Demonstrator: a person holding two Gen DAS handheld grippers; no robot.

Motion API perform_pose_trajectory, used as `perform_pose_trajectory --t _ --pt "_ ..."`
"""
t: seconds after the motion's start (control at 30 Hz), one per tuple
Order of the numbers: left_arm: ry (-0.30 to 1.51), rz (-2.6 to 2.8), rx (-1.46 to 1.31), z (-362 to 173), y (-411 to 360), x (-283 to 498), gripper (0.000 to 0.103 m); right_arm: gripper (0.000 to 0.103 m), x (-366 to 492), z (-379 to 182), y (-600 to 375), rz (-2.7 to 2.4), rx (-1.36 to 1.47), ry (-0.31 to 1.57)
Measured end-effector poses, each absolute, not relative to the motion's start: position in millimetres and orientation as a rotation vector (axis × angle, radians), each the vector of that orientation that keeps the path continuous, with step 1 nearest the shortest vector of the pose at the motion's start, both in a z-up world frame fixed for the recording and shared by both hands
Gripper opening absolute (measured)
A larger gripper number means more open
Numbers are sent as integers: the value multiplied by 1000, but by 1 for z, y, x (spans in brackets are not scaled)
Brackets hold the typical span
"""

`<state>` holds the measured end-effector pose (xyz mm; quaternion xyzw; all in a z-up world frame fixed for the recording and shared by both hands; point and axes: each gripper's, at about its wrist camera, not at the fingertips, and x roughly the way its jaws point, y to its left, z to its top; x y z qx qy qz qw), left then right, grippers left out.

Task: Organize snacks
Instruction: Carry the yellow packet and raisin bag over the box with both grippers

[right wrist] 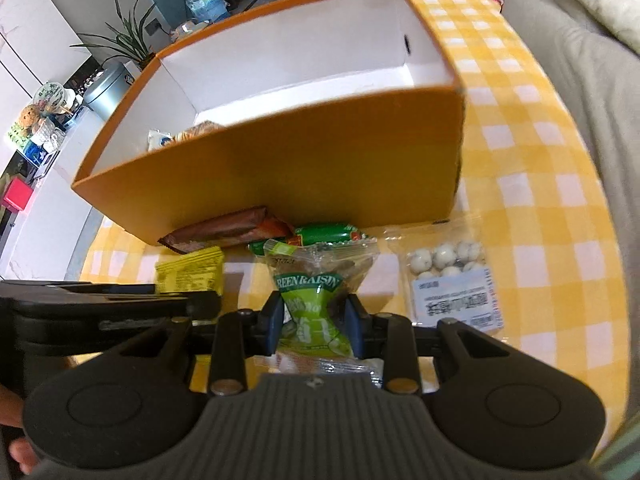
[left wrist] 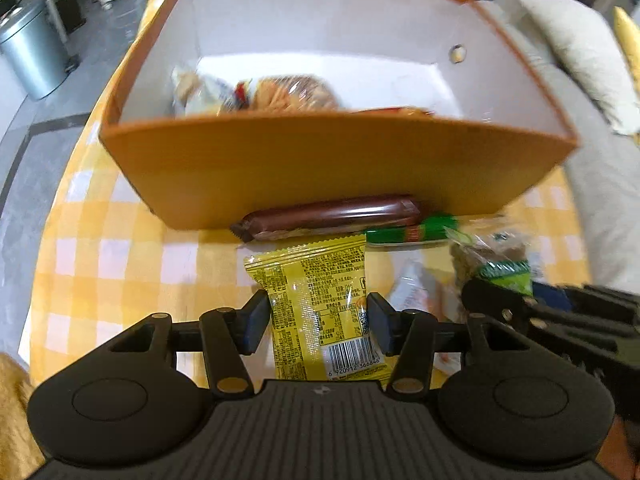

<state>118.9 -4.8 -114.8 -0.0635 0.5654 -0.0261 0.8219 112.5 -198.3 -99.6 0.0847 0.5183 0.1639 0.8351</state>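
An orange box with a white inside stands on the yellow checked tablecloth; it holds a few wrapped snacks. My left gripper is shut on a yellow snack packet in front of the box. My right gripper is shut on a green raisin packet, pinching it at the middle; that packet also shows in the left wrist view. A brown bar and a green sausage stick lie against the box's near wall.
A clear bag of white balls with a label lies right of the raisin packet. A pale wrapped snack lies between the grippers. A beige sofa borders the table on the right. A metal bin stands on the floor at left.
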Motion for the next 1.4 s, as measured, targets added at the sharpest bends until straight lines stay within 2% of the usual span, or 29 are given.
perform_pose_trajectory --t 0.43,0.73,1.0,1.4 --pt "1015 -267 -37 -14 -38 106 60 30 107 -10 -204 411 -1 967" --pt "918 -222 43 19 -33 148 60 30 133 26 -202 403 -107 873" --pt "936 -177 92 11 -23 194 60 30 174 20 -188 403 -195 902" --pt "1050 -158 187 -39 -24 250 60 30 223 -25 -162 380 -279 1002"
